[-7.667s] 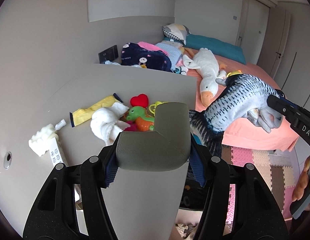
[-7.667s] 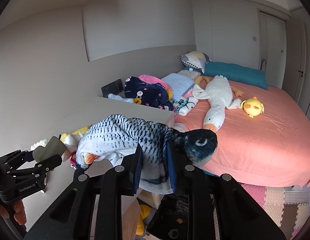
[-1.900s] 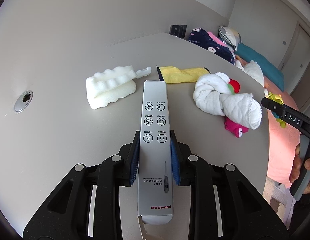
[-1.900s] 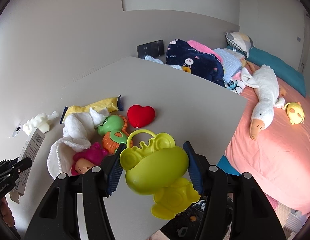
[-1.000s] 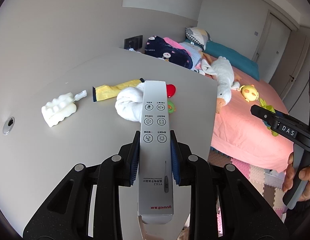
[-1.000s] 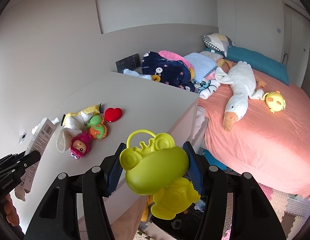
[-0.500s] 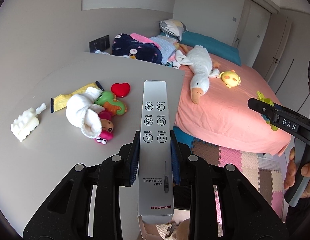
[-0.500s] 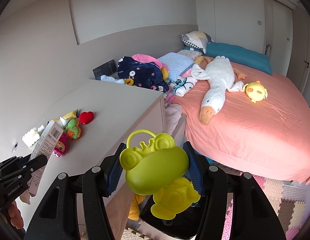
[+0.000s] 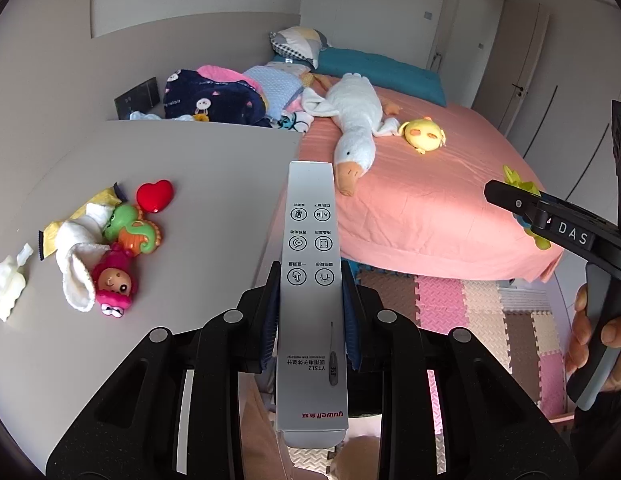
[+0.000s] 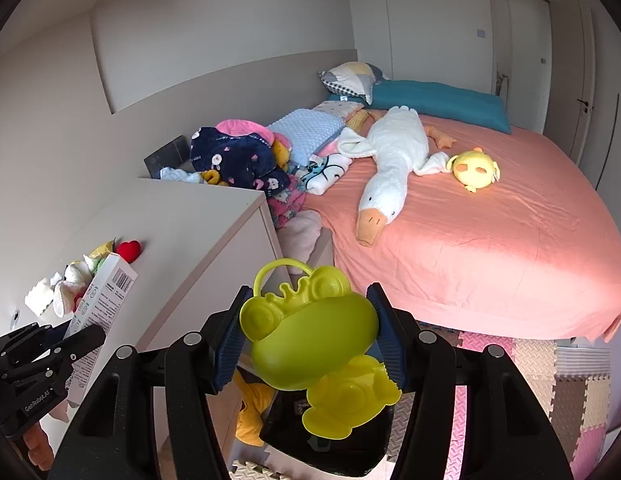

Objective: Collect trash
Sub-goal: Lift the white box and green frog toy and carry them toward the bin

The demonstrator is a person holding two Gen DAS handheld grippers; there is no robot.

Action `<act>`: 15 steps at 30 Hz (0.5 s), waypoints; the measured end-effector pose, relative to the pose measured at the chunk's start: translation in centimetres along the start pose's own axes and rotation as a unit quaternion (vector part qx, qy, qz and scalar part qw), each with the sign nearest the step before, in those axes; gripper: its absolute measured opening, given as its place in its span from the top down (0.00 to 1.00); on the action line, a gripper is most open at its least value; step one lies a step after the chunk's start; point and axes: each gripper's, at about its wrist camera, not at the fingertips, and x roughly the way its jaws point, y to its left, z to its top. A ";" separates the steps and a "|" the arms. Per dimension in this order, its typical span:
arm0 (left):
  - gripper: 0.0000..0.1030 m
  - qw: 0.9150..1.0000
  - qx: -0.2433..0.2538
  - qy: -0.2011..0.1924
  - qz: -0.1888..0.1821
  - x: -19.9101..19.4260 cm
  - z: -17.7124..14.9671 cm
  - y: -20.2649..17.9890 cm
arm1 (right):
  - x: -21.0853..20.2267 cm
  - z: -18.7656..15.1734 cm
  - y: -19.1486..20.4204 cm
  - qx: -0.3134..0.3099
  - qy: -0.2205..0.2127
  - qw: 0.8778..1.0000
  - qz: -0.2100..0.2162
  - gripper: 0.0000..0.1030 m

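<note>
While both loads are carried away from the desk (image 9: 198, 160) toward its edge beside the bed (image 10: 490, 240), a drop-off is judged to be next. A long silver thermometer box (image 9: 312, 280), printed with round icons, is clamped narrowly in the left gripper (image 9: 310, 320) jaws. A glossy lime frog toy (image 10: 310, 344) is pinched about half-wide by the right gripper (image 10: 308, 344). A black bin (image 10: 330, 440) is glimpsed below it.
</note>
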 end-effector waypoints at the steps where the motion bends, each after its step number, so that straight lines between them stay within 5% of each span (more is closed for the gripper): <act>1: 0.74 1.000 0.004 0.001 -0.003 0.2 0.2 -0.4 | 0.0 0.0 -0.4 0.002 0.000 1.000 -0.003 0.43; 15: 0.74 0.998 0.054 0.018 -0.033 2.9 1.1 -5.0 | 0.2 -0.2 -4.2 0.028 0.001 0.999 -0.036 0.43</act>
